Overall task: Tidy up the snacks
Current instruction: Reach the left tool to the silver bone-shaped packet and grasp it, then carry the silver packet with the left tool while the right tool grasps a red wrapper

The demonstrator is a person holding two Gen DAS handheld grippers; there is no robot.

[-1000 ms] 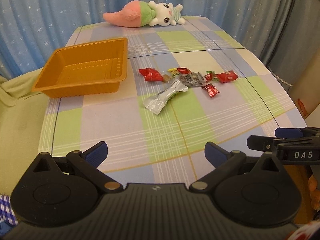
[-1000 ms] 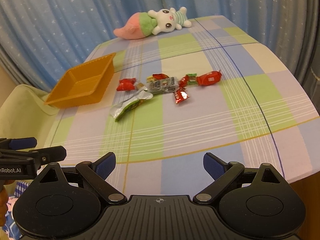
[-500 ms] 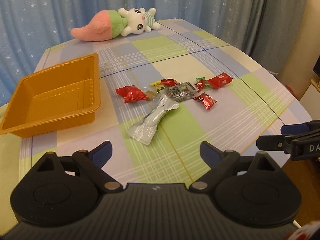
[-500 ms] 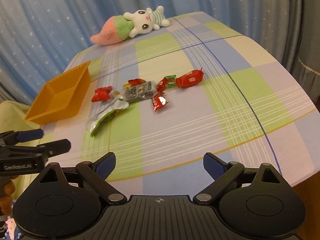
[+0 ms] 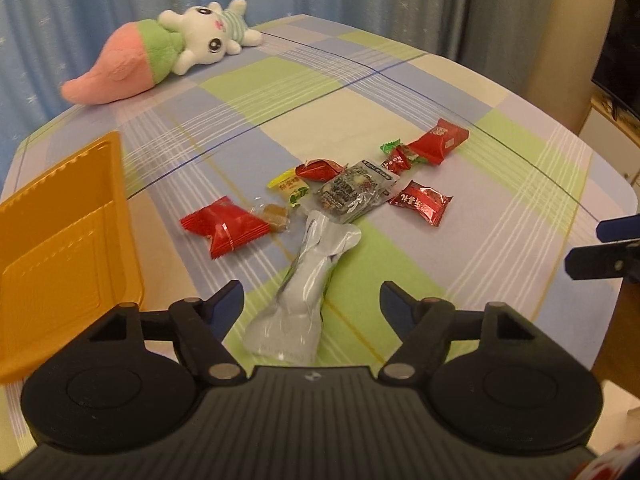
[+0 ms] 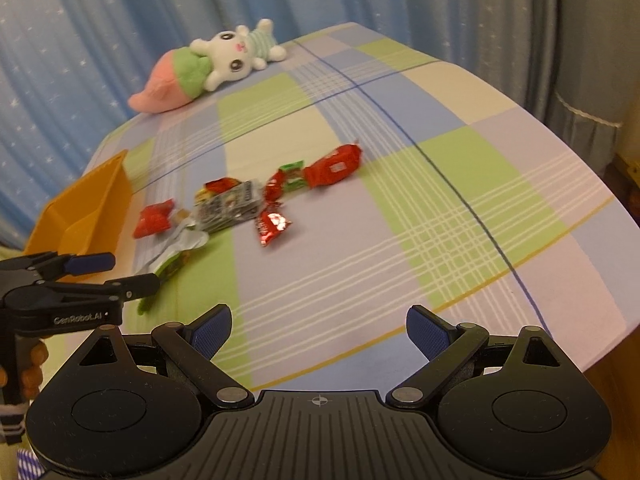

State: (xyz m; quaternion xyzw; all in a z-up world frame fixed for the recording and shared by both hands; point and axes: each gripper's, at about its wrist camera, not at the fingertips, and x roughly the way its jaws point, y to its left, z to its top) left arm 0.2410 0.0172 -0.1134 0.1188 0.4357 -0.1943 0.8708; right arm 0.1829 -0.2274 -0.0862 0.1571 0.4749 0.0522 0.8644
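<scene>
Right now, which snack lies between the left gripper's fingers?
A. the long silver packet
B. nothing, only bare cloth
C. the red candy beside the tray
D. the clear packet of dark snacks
A: the long silver packet lies with its near end between the closing jaws of the left gripper, whose pads do not touch it yet.

Orange tray (image 5: 60, 240): cut off by left frame edge in left wrist view; far side unseen. Right gripper (image 5: 600, 248): only finger ends show at right edge. Print on the snack wrappers (image 5: 352, 188) too small to read. Silver pouch (image 6: 176, 248), lower left of right wrist view: blurred, partly hidden behind left gripper (image 6: 116, 270).
</scene>
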